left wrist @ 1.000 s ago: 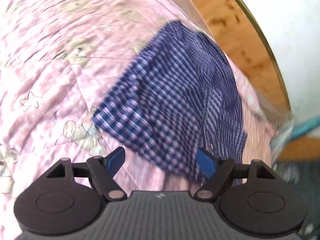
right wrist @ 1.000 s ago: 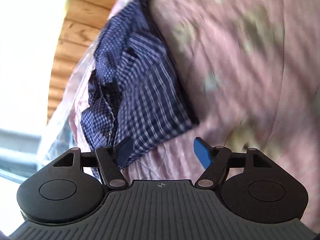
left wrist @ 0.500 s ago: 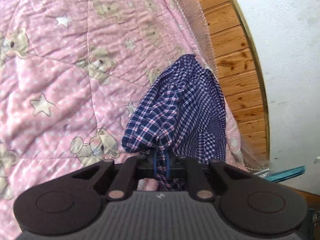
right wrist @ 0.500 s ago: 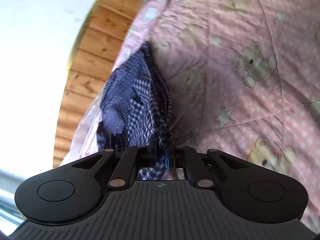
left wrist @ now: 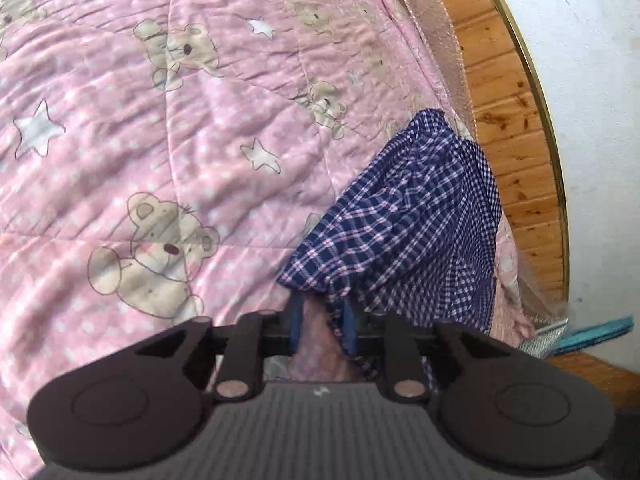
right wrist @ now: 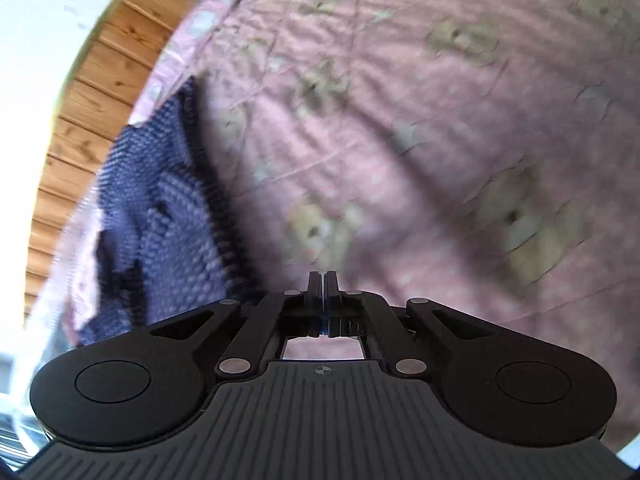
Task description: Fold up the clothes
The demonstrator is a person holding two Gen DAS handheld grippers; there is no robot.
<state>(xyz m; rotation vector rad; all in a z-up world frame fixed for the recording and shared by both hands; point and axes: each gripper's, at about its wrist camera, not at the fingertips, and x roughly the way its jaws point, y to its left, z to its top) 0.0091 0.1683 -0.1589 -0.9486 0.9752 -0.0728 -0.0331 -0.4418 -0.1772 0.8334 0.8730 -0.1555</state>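
Note:
A navy checked garment lies bunched on the pink teddy-bear quilt, close to the bed's wooden edge. My left gripper is at its near hem and its jaws are opening. The blue fingers stand a little apart, with the hem draped over their tips and a strip of cloth against the right finger. In the blurred right wrist view the same garment lies to the left of my right gripper. That gripper is shut, with no cloth between its fingers, over bare quilt.
A wooden board runs along the quilt's far side, with a white wall behind it; it also shows in the right wrist view. A teal object sits low at the right. Wide quilt stretches away from the garment.
Both grippers closed on the garment's hem half a second ago. Now the left fingers have parted slightly, and the right gripper has come off the cloth, shut, and swung over bare quilt.

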